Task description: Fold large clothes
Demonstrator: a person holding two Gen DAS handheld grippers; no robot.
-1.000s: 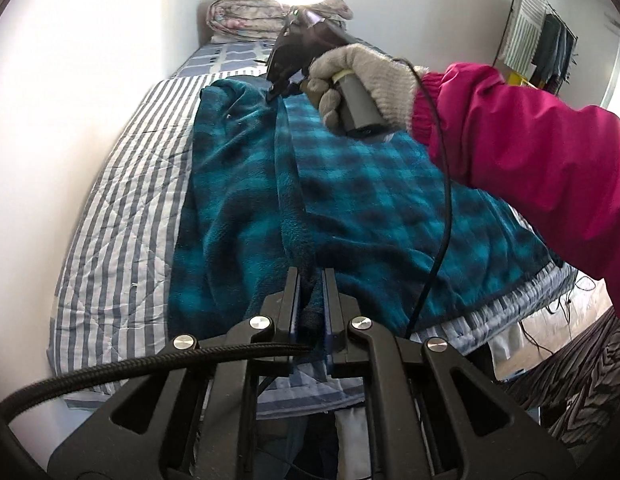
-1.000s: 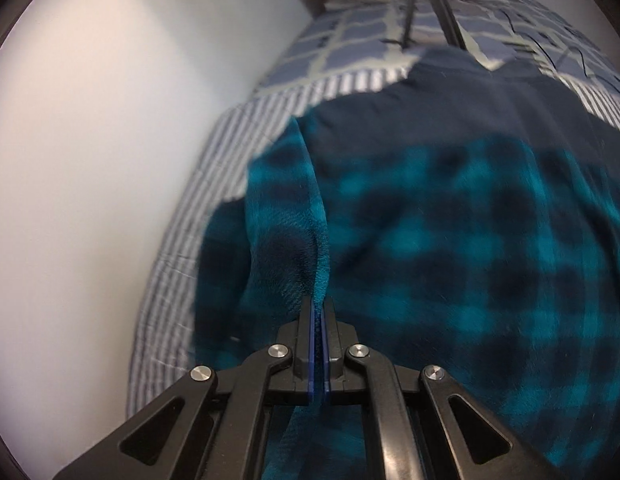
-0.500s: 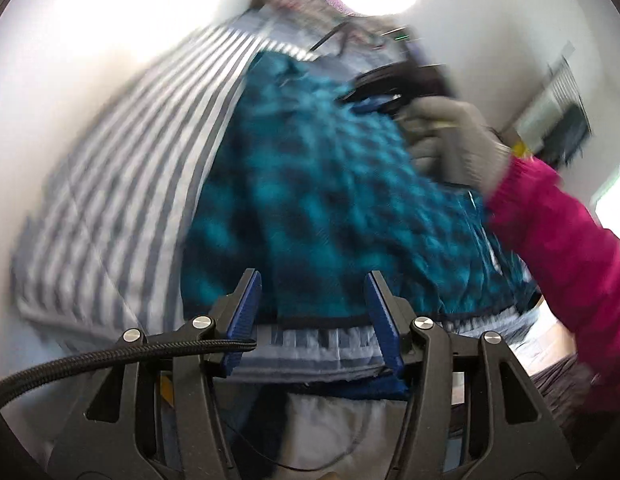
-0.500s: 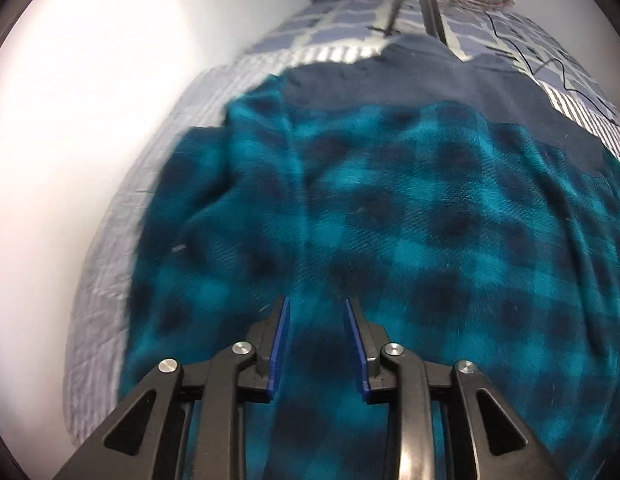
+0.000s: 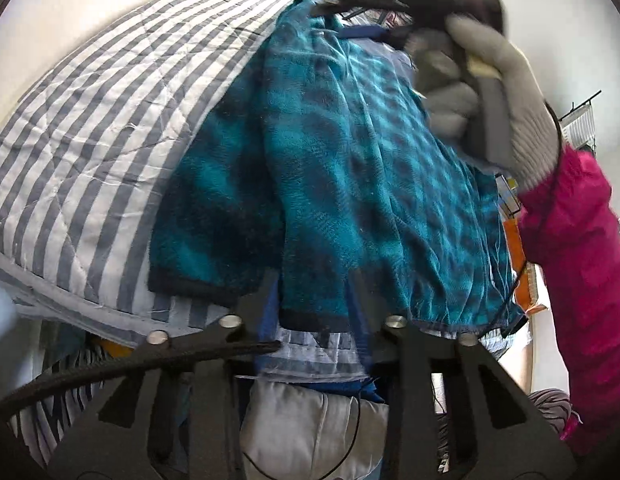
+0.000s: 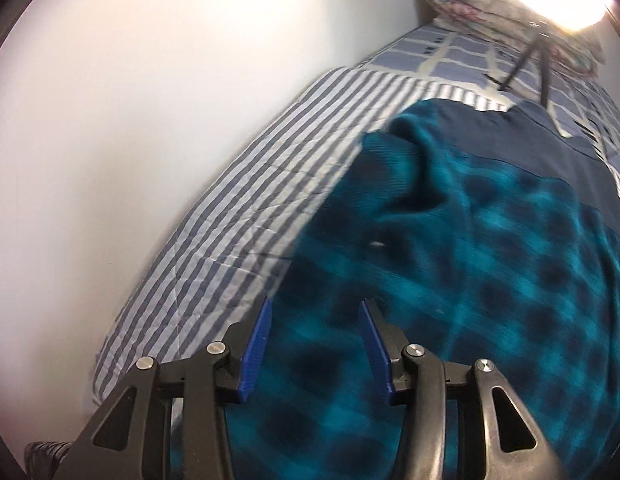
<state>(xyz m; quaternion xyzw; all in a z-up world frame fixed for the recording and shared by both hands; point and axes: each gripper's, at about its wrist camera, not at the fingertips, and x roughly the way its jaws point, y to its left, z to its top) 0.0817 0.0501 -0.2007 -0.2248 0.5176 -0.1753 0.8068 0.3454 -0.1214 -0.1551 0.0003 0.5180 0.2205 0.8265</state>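
Teal plaid garment [image 5: 341, 184] hem partly hidden behind closing left gripper [image 5: 313, 292].

The fleece garment [image 5: 329, 184] lies spread on the striped quilt [image 5: 102, 128], ahead of both grippers. Its hem sits between the fingertips of the left gripper [image 5: 313, 292], whose jaws are closing. Bare quilt lies left of that gripper; the gloved hand [image 5: 497, 92] is ahead to its right. Beyond the right gripper [image 6: 313, 320], a folded blanket [image 6: 489, 4] lies at the bed's far end.

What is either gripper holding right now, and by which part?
Nothing. The left gripper is closing around the teal plaid garment's hem, not yet pinching; the right gripper is opening above it.
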